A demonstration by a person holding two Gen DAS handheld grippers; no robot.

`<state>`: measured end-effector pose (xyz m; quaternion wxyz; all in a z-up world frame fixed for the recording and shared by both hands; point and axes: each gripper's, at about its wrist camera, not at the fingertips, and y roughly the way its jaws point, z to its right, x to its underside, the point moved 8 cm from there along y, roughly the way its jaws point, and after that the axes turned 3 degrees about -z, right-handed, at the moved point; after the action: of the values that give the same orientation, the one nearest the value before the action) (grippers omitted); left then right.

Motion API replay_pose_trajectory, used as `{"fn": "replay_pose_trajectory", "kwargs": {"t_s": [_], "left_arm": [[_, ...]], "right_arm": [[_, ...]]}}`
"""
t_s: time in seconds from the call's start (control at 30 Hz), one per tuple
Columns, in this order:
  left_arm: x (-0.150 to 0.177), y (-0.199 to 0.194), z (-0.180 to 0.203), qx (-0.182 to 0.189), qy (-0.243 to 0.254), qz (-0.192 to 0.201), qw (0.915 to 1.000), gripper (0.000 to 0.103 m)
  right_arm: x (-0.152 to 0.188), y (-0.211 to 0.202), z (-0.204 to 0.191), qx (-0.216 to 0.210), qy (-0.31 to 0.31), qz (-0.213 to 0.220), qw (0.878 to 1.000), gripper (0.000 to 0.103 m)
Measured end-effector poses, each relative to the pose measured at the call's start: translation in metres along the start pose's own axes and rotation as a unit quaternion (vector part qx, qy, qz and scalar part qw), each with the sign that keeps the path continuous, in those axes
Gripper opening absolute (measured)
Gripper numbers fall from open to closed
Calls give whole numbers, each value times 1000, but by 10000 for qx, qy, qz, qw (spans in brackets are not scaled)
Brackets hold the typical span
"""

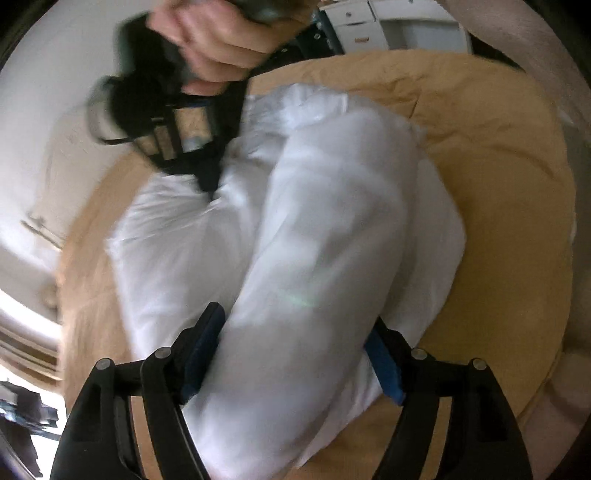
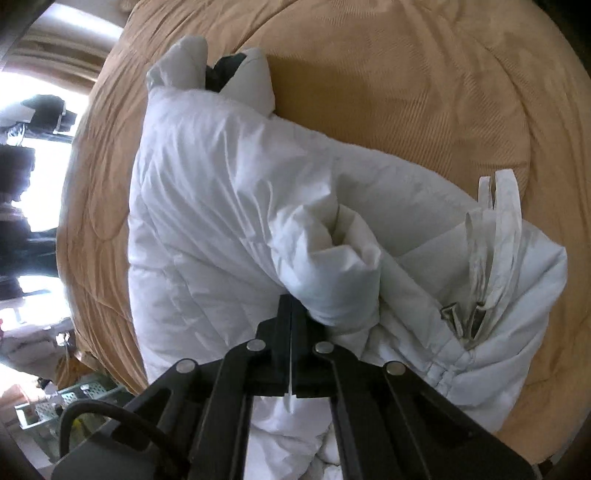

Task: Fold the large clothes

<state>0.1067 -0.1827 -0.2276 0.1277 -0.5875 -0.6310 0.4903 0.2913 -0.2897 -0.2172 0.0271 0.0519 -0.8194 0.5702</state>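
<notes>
White jacket (image 2: 221, 206): hang tags (image 2: 495, 236) right-view only

Tan quilted bedspread (image 2: 406, 92) on the bed; white drawers (image 1: 354, 26) beyond; bright window (image 2: 40, 110) at left

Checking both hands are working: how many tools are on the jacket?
2. The left tool sits open astride a thick roll of the jacket; the right tool is shut on its fabric beside a cuff.
</notes>
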Motion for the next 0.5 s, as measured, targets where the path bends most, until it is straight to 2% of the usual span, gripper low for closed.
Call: {"fn": "replay_pose_trajectory", "kwargs": {"t_s": [0.03, 0.1, 0.17, 0.2, 0.27, 0.3, 0.33, 0.37, 0.43, 0.47, 0.5], "left_arm": [[8, -9, -6, -59, 30, 25, 10000, 76], [26, -27, -26, -64, -101, 65, 9999, 88], [42, -35, -54, -41, -382, -1, 9993, 91], [48, -38, -64, 163, -537, 5, 9984, 91], [54, -38, -89, 893, -1015, -16, 9908, 91], [54, -36, -100, 1250, -1241, -25, 9844, 91], [51, -35, -110, 1740, -1486, -5, 9735, 91], [47, -36, -123, 2025, -1743, 76, 9636, 85], [44, -42, -156, 2519, -2302, 162, 9398, 83], [41, -47, -172, 2888, -2552, 275, 9223, 85], [42, -50, -194, 2959, -2823, 376, 9118, 85]], "right_arm": [[-2, -1, -2, 9, 8, 3, 10000, 0], [-3, 6, 2, 32, 108, 43, 9999, 0], [-1, 10, 4, 63, 80, 94, 9999, 0], [0, 11, 6, 46, 119, 112, 9999, 0], [-1, 11, 7, 17, 183, 161, 9997, 0], [-2, 8, 8, 38, 183, 216, 9996, 0], [2, 6, 11, 65, 195, 287, 9994, 0], [5, 4, 12, 102, 205, 358, 9991, 0], [10, 2, 16, 241, 214, 546, 9980, 0], [13, 2, 17, 241, 225, 590, 9977, 0], [17, 0, 14, 193, 257, 673, 9972, 0]]}}
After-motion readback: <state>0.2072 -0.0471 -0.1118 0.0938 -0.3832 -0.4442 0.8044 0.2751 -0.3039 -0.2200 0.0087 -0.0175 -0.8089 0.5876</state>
